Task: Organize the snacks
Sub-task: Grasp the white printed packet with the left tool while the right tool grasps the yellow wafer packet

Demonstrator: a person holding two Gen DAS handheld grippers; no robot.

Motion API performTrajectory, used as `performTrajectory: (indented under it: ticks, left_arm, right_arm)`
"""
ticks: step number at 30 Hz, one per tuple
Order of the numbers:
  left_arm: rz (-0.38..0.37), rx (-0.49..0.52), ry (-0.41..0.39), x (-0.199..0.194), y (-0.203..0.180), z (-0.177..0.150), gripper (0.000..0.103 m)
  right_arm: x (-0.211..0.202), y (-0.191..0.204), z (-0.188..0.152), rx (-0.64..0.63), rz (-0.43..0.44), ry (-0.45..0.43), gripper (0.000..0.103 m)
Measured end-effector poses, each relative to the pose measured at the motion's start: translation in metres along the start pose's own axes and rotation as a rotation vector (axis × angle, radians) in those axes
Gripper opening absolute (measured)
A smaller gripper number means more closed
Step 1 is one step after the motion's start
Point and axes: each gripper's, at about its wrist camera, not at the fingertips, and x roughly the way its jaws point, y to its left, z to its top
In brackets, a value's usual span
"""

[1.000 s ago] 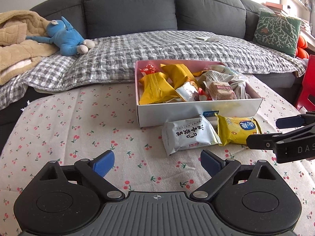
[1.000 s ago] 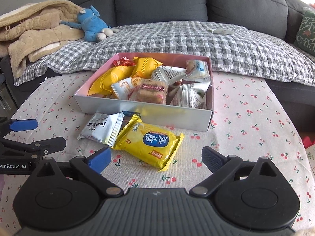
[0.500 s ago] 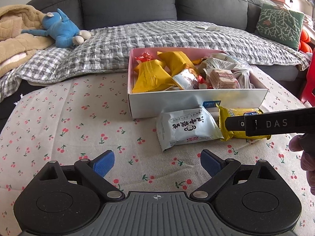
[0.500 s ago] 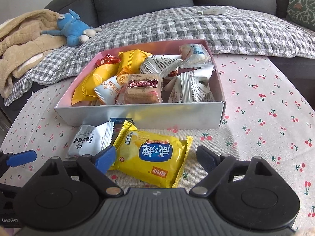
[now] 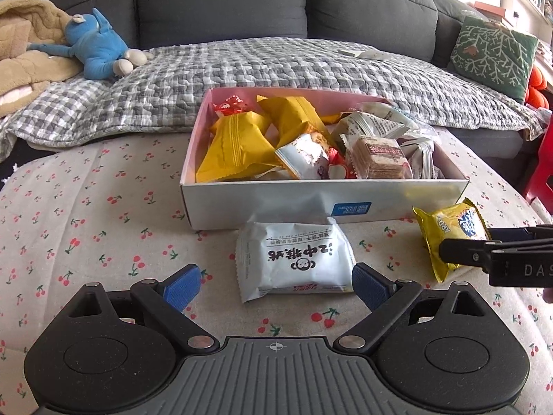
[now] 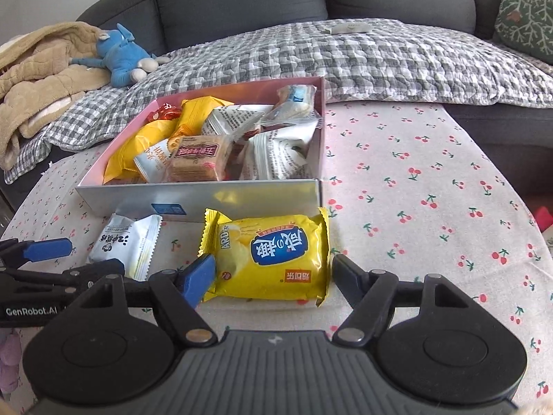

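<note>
Both grippers have been brought closer to the two loose packets since a second ago, and the yellow snack packet (image 6: 273, 259), then overlapping the white one, is now seen lying apart from it. The snack box (image 5: 262, 204), a shallow white carton with a pink inside, is taken as the landmark: it is filled with yellow, white and clear wrapped snacks and rests on a cherry-print tablecloth (image 5: 86, 214).

The white snack packet (image 5: 293, 259) is seen flat on the cloth just in front of the box's near wall, close to its middle. The yellow snack packet is placed in front of the box's right-hand end, also flat on the cloth.

The left gripper (image 5: 276, 287) is held with its jaws spread wide on either side of the white packet's near edge, no pad pressing on it. The right gripper (image 6: 271, 276) is closing around the yellow packet; its blue pad (image 6: 198, 278) is at the wrapper's edge, though firm contact cannot be confirmed.

Behind the box, a grey checked blanket (image 5: 276, 65) is draped over a dark sofa (image 5: 221, 3), with a blue plush toy (image 5: 100, 52) lying to the box's far left.
</note>
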Motion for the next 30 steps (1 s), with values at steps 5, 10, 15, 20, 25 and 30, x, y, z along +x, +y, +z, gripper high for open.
performTrajectory:
  ticks: [5, 10, 15, 20, 25, 30]
  left_arm:
    - [-0.017, 0.013, -0.008, 0.010, -0.012, 0.002, 0.096]
    - [-0.011, 0.021, -0.016, 0.018, -0.013, -0.004, 0.095]
    - [-0.014, 0.022, -0.043, 0.016, -0.010, -0.007, 0.088]
    - [-0.021, 0.010, -0.059, 0.015, -0.008, -0.009, 0.082]
    - [-0.018, 0.028, -0.075, 0.012, -0.012, -0.011, 0.074]
    - [-0.012, 0.032, -0.081, 0.011, -0.014, -0.011, 0.069]
  right_arm:
    - [-0.007, -0.008, -0.003, -0.005, 0.017, -0.009, 0.082]
    - [-0.008, -0.004, -0.006, -0.059, 0.040, -0.021, 0.088]
    - [-0.002, 0.005, -0.004, -0.123, 0.053, -0.024, 0.092]
    - [0.007, 0.013, -0.002, -0.158, 0.039, -0.022, 0.093]
    - [0.014, 0.014, 0.001, -0.142, 0.024, -0.030, 0.094]
    - [0.018, 0.014, 0.004, -0.123, 0.007, -0.040, 0.093]
